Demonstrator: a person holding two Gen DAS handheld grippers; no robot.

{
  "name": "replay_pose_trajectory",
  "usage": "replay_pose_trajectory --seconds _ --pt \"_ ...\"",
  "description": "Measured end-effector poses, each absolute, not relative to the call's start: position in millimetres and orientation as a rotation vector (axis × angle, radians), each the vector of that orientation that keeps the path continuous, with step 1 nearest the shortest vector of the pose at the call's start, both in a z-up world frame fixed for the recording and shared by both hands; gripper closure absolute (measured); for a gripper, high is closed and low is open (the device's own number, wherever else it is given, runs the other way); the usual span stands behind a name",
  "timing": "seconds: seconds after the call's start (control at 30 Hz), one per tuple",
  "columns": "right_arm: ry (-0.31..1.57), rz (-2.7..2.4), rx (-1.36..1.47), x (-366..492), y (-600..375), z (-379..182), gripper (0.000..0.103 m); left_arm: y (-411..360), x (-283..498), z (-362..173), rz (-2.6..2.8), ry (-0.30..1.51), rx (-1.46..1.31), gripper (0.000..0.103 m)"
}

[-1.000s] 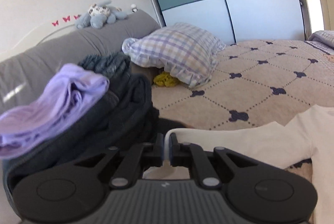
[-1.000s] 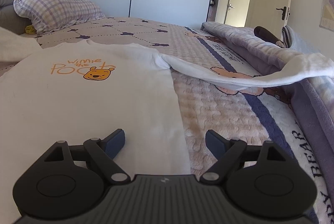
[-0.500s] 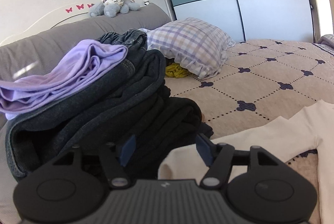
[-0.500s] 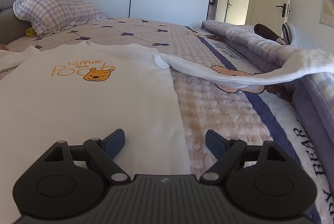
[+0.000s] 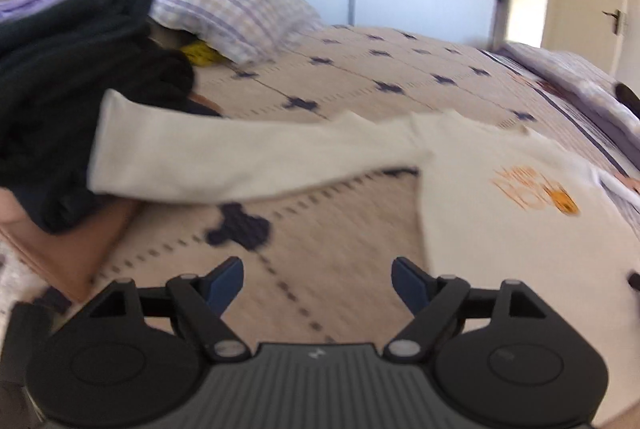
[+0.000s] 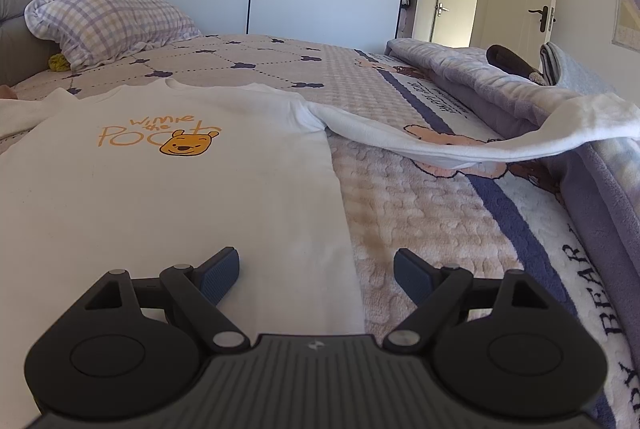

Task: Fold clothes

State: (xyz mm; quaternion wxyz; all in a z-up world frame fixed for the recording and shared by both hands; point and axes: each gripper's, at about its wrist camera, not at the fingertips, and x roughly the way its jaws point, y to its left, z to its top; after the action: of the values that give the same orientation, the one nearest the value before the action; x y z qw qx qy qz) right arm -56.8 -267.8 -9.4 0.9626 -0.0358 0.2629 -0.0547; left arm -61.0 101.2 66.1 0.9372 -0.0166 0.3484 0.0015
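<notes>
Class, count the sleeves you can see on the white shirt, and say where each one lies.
2. One sleeve reaches onto the dark clothes pile; the other sleeve drapes onto the folded purple blanket.

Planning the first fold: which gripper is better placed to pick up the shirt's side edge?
Right. The right gripper is open astride the white shirt's side edge; the left gripper, jaws opening and empty, hovers over bare bedspread.

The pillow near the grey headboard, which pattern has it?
Purple and beige checks on the pillow; clearest in the right wrist view.

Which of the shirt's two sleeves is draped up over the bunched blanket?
The sleeve on the right in the right wrist view; the other sleeve lies out toward the dark clothes pile.
</notes>
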Motion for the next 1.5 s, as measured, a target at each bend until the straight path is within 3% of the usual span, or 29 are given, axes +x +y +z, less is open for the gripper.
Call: replay_pose_trajectory --seconds 0.23,0.4,0.47,0.57,0.67,0.77,1.13,1.3,1.5 --pt "0.564 -0.168 0.096 -79 -287 4 0.016 76 -79 46 -0.092 0.756 -0.019 0.022" --pt "0.576 -0.169 0.301 -138 -322 5 0.017 76 -97 42 -0.121 0.77 -0.01 0.036" --pt "0.589 -0.177 0.3 -154 -324 5 0.02 72 -101 38 -0.13 0.765 0.008 0.049" --pt "0.584 -0.188 0.29 -170 -322 2 0.043 65 -105 34 -0.153 0.757 0.023 0.073" --pt "0.581 -0.174 0.257 -172 -313 -1 0.055 60 -106 32 -0.188 0.748 0.02 0.097" --pt "0.578 -0.126 0.273 -170 -309 1 0.098 57 -109 34 -0.2 0.737 0.045 0.099" --pt "0.461 -0.083 0.32 -184 -325 52 0.103 57 -127 62 -0.229 0.668 0.072 0.1" --pt "0.602 -0.084 0.343 -169 -333 22 0.098 67 -116 42 -0.152 0.758 0.055 0.098" --pt "0.618 -0.107 0.406 -172 -341 -2 0.093 92 -116 37 -0.079 0.774 0.028 0.094"
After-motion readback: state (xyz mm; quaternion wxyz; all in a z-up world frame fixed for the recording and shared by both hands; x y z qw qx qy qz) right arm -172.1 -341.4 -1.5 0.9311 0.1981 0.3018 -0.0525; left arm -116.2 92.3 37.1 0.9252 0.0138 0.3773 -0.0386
